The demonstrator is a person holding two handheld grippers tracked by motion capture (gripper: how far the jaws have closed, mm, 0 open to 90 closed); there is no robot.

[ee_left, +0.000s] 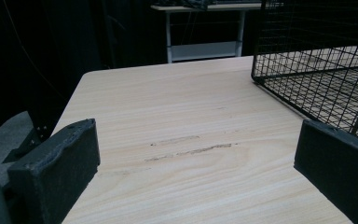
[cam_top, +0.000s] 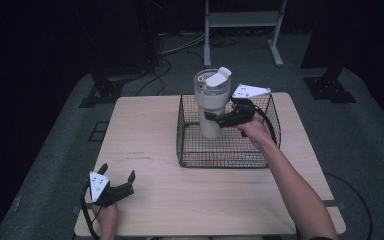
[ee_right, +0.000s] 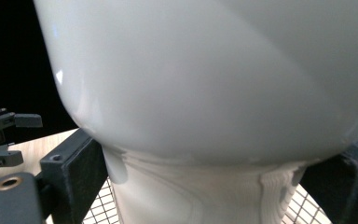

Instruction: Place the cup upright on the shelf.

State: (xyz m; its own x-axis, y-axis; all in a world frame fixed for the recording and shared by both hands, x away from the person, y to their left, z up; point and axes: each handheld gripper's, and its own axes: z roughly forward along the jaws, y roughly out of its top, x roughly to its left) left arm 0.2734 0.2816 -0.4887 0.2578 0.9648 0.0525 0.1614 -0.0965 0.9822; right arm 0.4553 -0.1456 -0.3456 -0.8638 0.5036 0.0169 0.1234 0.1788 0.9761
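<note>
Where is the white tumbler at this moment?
In the high view, the white tumbler stands upright inside the wire basket, far right of the table, the right gripper around it.

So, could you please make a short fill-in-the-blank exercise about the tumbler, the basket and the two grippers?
1. The white tumbler stands upright inside the black wire ____.
2. The right gripper has its jaws on either side of the ____.
3. The left gripper, jaws ____, holds nothing.
4. The basket sits on a ____ table.

Missing words: basket; tumbler; open; wooden
</note>
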